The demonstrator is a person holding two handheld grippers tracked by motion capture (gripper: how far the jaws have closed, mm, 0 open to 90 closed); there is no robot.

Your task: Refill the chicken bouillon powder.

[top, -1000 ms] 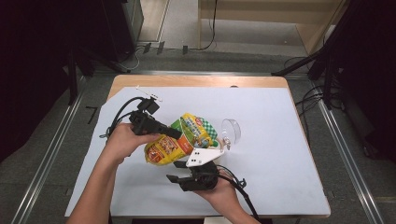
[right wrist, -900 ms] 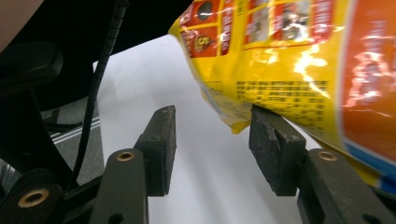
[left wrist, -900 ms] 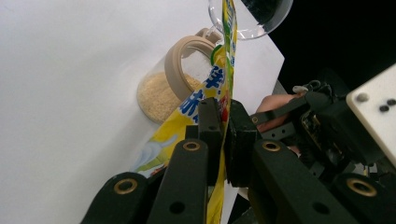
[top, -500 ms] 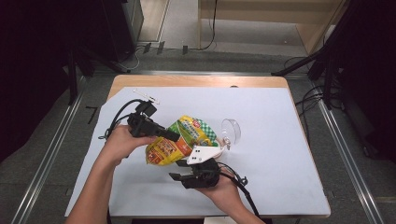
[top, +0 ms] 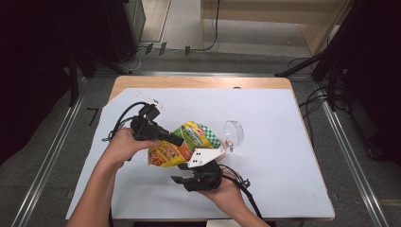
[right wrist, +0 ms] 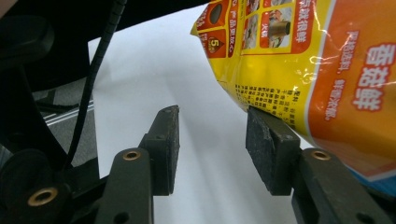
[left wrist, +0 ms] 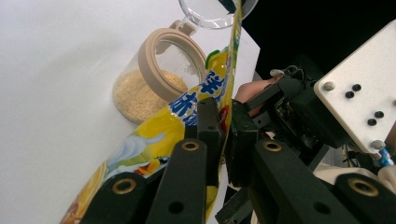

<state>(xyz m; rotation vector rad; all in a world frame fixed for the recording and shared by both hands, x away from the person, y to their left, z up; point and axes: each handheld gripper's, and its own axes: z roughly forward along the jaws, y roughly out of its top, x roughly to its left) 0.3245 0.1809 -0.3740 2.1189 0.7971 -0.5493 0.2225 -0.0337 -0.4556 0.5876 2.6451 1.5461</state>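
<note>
A yellow, orange and green snack bag (top: 189,142) is held up over the white table sheet. My left gripper (top: 178,140) is shut on the bag's edge (left wrist: 205,140), its pads pinching the film. A clear jar (left wrist: 149,88) with a beige rim lies just behind the bag, holding yellowish granules, and its clear hinged lid (top: 235,131) stands open. My right gripper (top: 178,174) sits below the bag near the front. In the right gripper view its jaws (right wrist: 212,116) are open with only the sheet between them. The bag (right wrist: 303,60) hangs above the right-hand pad (right wrist: 268,144).
The white sheet (top: 283,156) covers most of a wooden table (top: 198,81). A small white strip (top: 149,99) lies at the back left. Black cables trail from both grippers. Dark stands and floor rails surround the table.
</note>
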